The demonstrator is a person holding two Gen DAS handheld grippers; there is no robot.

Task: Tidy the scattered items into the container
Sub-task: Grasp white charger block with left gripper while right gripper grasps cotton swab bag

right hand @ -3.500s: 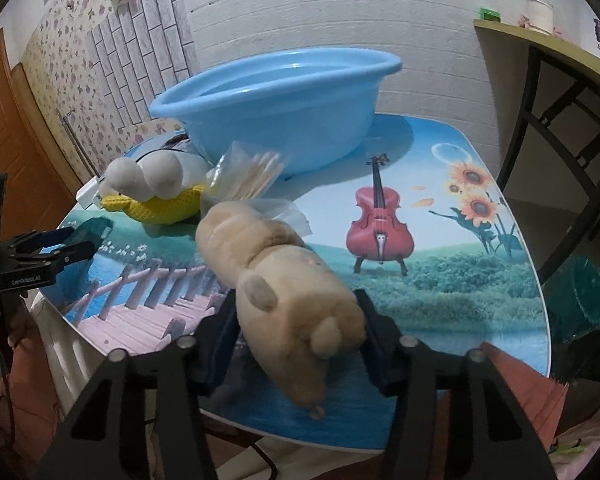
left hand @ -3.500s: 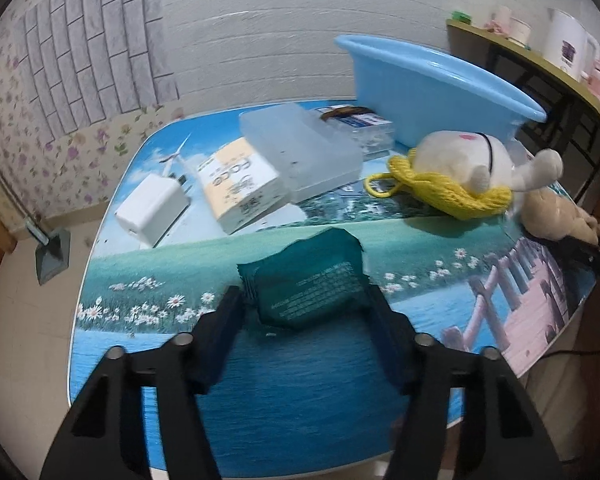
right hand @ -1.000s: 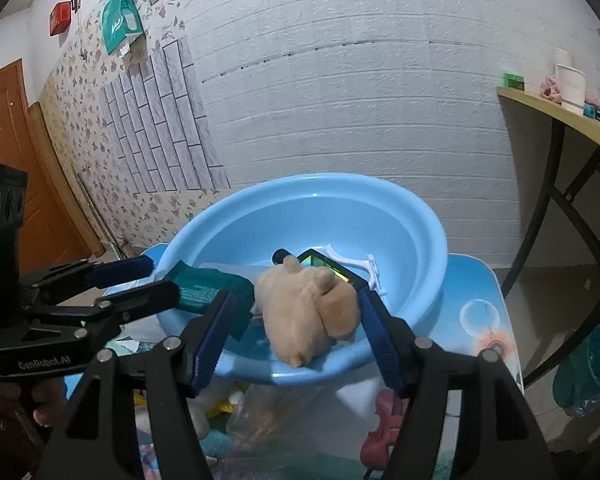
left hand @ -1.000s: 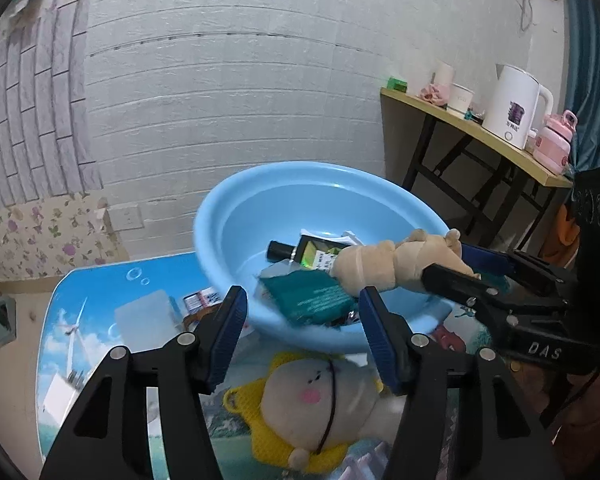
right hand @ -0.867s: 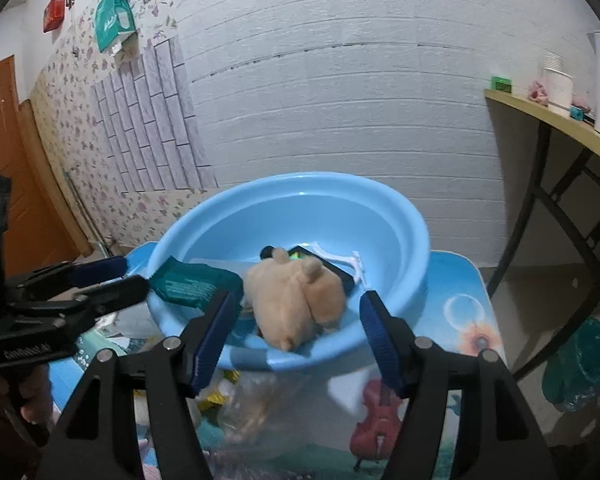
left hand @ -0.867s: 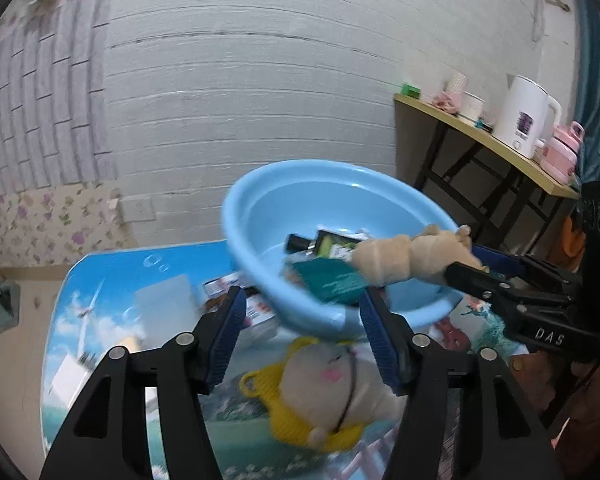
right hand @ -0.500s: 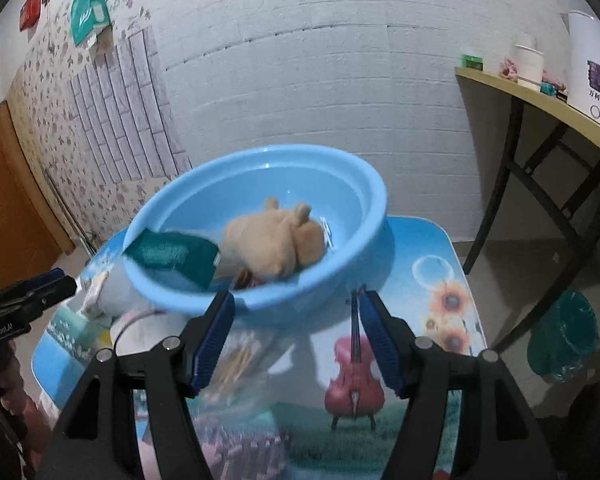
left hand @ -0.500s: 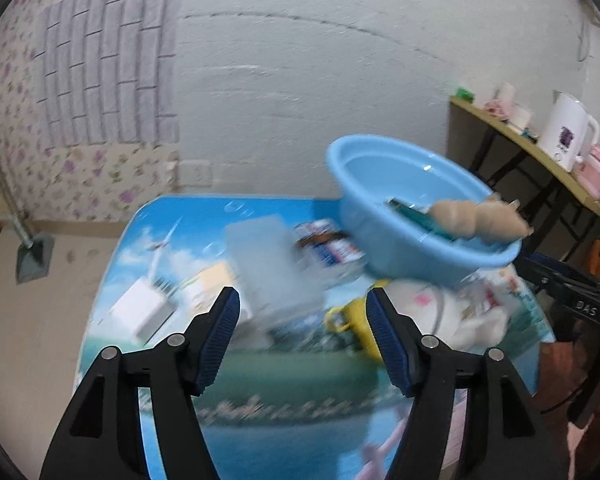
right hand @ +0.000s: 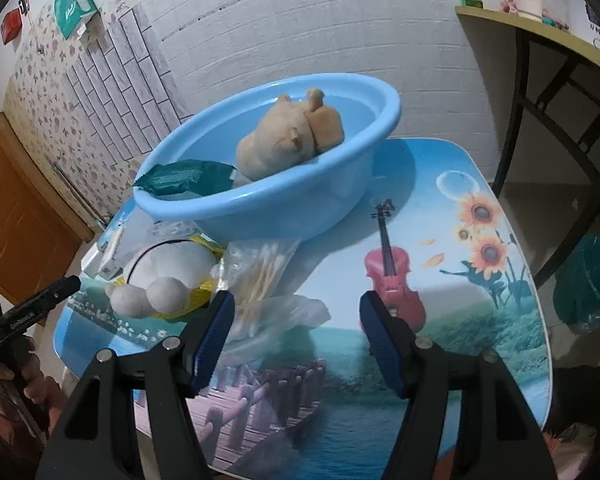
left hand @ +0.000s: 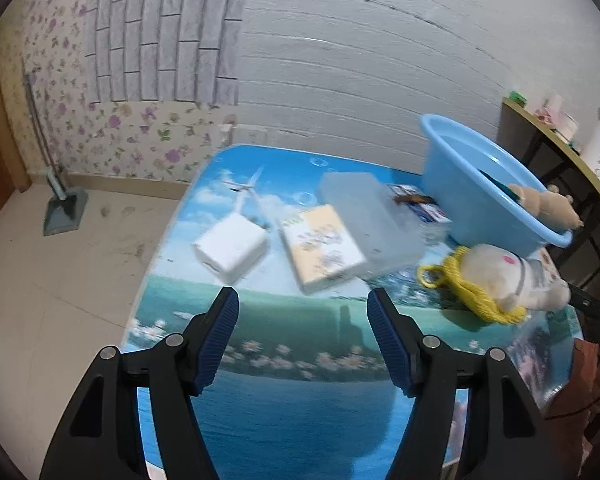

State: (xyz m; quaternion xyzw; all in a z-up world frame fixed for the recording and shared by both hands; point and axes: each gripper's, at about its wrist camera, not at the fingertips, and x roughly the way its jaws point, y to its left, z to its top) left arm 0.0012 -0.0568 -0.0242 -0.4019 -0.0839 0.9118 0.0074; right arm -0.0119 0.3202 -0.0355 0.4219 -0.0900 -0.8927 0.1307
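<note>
The blue basin (right hand: 332, 200) stands at the back of the table and holds the tan plush (right hand: 292, 140) and the teal packet (right hand: 184, 178); the basin (left hand: 480, 204) also shows in the left wrist view. My left gripper (left hand: 302, 336) is open and empty above the table's near left part, short of the white box (left hand: 232, 250), the yellow-print box (left hand: 324, 248) and the clear plastic case (left hand: 372, 216). My right gripper (right hand: 296, 336) is open and empty, over the clear bag of cotton swabs (right hand: 264, 280). The white-and-yellow plush (left hand: 496, 280) lies in front of the basin.
The picture-print table (right hand: 480, 300) ends close below both grippers. A small printed box (left hand: 420, 206) lies beside the basin. A side shelf (right hand: 540, 36) with cups stands at the right. The left gripper's tool (right hand: 28, 312) shows at the right view's left edge.
Both grippers let go of their loads in the basin, the left the teal packet and the right the tan plush. Both have pulled back toward the table's near side, open and empty.
</note>
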